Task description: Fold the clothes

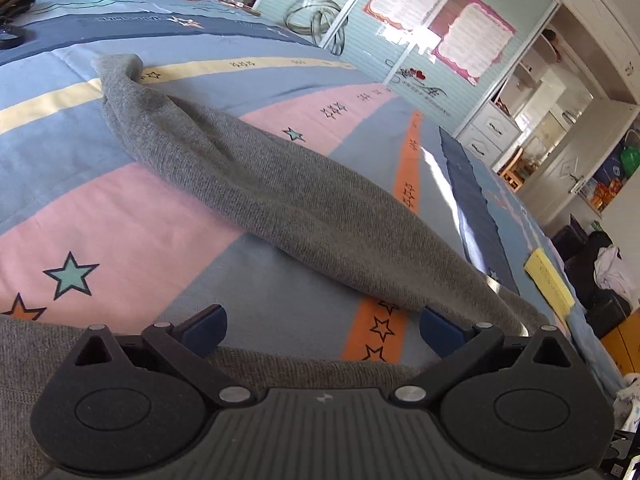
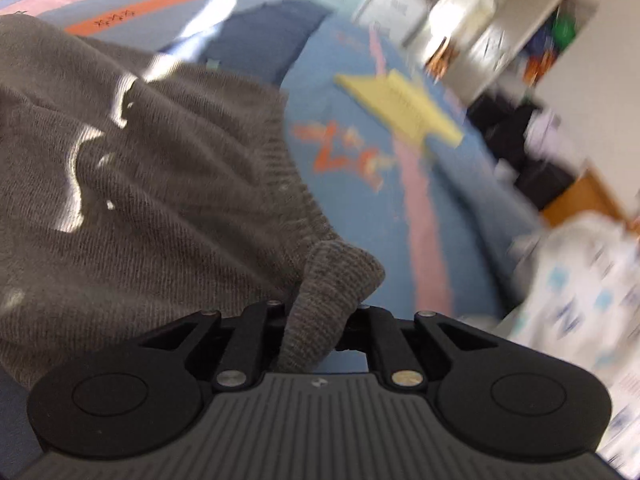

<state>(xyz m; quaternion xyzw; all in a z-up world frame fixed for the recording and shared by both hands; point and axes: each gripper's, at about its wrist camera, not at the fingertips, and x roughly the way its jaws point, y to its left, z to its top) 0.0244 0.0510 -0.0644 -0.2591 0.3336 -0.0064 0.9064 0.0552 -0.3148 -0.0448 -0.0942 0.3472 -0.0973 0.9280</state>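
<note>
Clamped at the near end: right gripper (image 2: 316,320) drawn tight on a ribbed cuff or hem of the grey knitted garment (image 2: 132,200), with the pinched fold bulging up between the black linkages and the rest of the cloth spilling away to the left in loose, sun-flecked wrinkles. Blurred across the whole right wrist view, so probably in motion, though in which direction cannot be told. Spread wide and empty on the other side: left gripper (image 1: 320,328), blue-padded fingers (image 1: 204,328) well apart, hovering just above a flat grey band of the same garment along the bottom of the left wrist view. Running away from between those fingers, a long twisted grey sleeve (image 1: 256,184), long axis slanting from near right to far left and ending in a bunched tip near the pale yellow stripe. Beneath it all, the blue, pink and orange star-printed bedsheet (image 1: 120,216). Farther right, a flat yellow pad (image 2: 404,108) near the bed's edge. Beyond, wardrobe doors and shelves. In judgement, sleeve nearer the open left tool, reachable straight ahead along its length, with the far tip demanding the longest reach.
</note>
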